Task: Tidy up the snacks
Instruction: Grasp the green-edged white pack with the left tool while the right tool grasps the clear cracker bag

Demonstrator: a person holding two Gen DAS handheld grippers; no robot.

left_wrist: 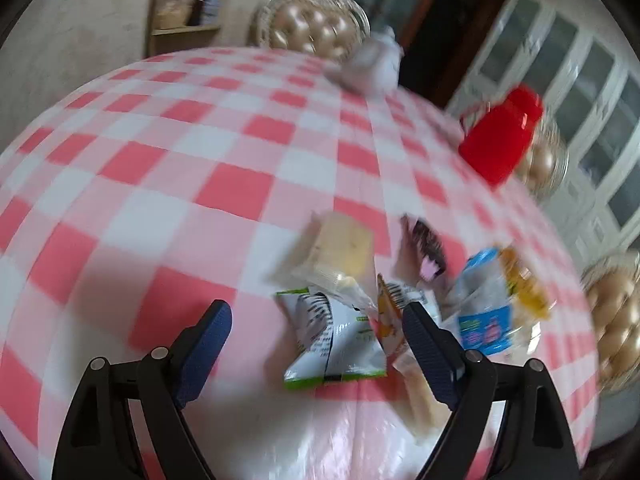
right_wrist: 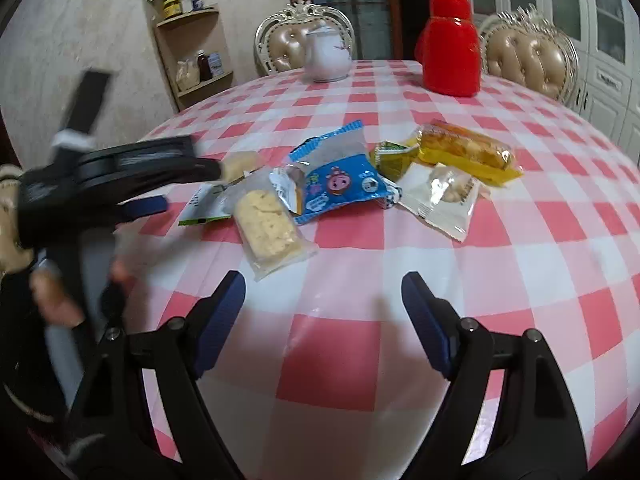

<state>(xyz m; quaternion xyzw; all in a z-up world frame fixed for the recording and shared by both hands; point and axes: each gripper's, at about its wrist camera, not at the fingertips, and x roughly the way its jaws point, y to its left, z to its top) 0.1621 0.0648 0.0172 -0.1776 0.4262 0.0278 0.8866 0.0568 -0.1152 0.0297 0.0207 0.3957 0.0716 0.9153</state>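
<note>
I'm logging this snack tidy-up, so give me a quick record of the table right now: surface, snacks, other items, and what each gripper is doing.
surface: table with pink and white checked cloth
snacks: loose pile mid-table, including blue packet, yellow packet, clear-wrapped biscuit bar, white and green packet
other items: red flask, white teapot, both at the far edge
left gripper: open, over the white and green packet, holding nothing
right gripper: open, empty, short of the pile

A home dining room — a desk [right_wrist: 520, 280] in pink-checked cloth, tufted ornate chairs [right_wrist: 528, 56] at top, a teapot [right_wrist: 328, 58], white glazed cabinets [right_wrist: 600, 20] upper right, a corner shelf [right_wrist: 196, 52] of jars.
</note>
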